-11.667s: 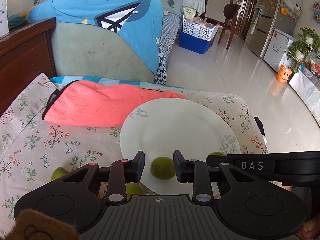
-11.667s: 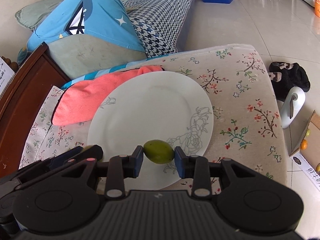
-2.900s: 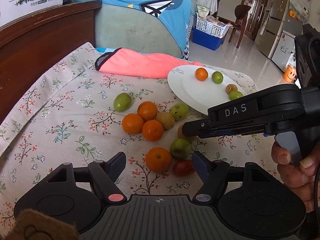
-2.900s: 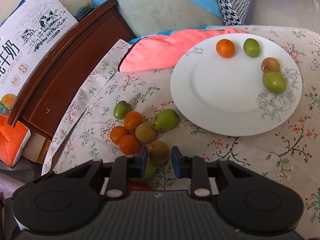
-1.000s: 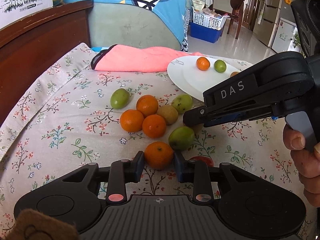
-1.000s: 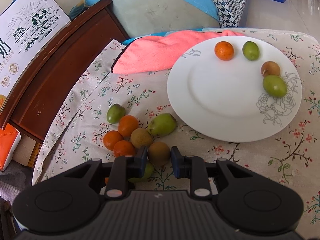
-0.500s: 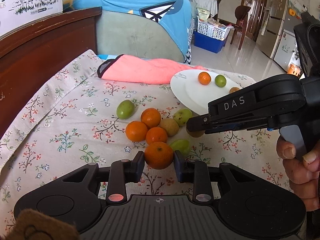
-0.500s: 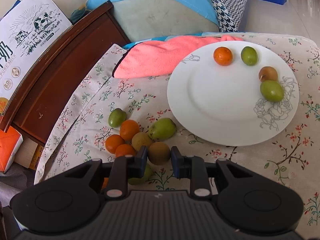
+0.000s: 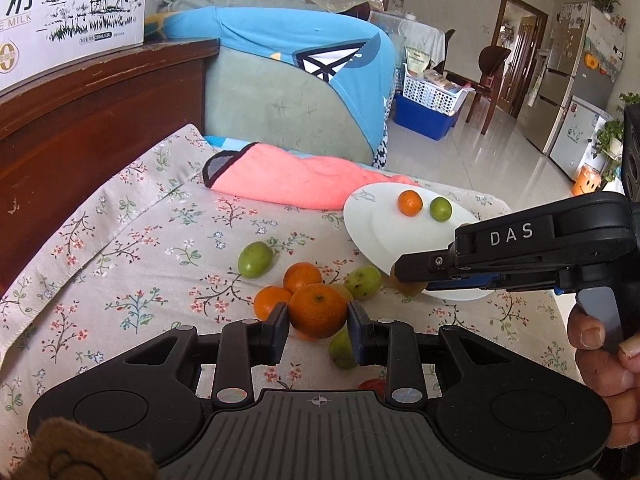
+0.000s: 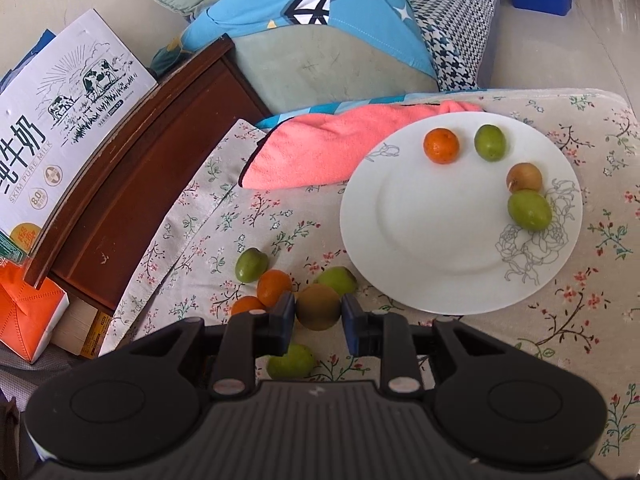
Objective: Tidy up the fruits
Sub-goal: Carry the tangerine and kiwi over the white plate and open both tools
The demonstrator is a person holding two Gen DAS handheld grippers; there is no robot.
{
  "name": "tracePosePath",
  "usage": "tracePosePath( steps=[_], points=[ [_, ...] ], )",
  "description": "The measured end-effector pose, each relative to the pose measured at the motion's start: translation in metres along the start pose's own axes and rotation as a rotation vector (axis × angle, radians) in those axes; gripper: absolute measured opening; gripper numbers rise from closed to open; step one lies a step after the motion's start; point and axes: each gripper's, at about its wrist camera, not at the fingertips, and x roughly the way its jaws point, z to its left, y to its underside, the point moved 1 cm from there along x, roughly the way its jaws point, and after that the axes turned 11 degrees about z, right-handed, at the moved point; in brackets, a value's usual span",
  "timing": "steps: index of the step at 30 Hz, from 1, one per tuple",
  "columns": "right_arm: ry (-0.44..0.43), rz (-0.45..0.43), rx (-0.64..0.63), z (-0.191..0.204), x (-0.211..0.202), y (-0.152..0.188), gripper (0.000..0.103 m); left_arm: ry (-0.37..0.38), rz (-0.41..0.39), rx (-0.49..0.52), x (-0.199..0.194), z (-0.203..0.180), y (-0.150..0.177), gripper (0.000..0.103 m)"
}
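A milk carton (image 10: 60,128) at the far left, printed with cows, reads "SKIM PURE MILK" and "8.0" beside Chinese characters; an orange box (image 10: 28,320) sits below it at about eight o'clock. On the floral cloth (image 10: 208,208), a pile of loose fruit (image 10: 256,276) lies at roughly seven o'clock from the white plate (image 10: 440,272), which already carries an orange, two green fruits and a brown one along its upper right rim. The left gripper (image 9: 318,326) is clenched on an orange tangerine (image 9: 318,310), held clear above the pile. The right gripper (image 10: 318,316) is clenched on a brown fruit (image 10: 318,306), also off the cloth; seen from the left, its black body bears the letters "DAS" and a hand (image 9: 608,364) squeezes its trigger. The step in hand appears to be the carry, both pieces picked and lifted. The next move likely calls for swinging each toward the plate, at about two o'clock from the pile, lowering onto a bare patch and releasing without nudging the fruit already there.
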Motion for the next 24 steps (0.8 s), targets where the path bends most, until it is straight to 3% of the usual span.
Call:
tracePosePath(
  steps=[7,16,24],
  points=[
    [-0.005,-0.033,-0.029,-0.003,-0.026,-0.009,0.026,0.014,-0.037,0.006,0.002,-0.008,-0.021,0.029],
    [0.080,-0.109,0.000,-0.037,-0.060,-0.040,0.026,0.035,-0.047,0.033,0.023,-0.025,-0.051,0.029],
    [0.081,-0.061,0.081,-0.059,-0.049,-0.041,0.026,0.053,-0.022,0.061,0.049,-0.042,-0.067,0.029]
  ],
)
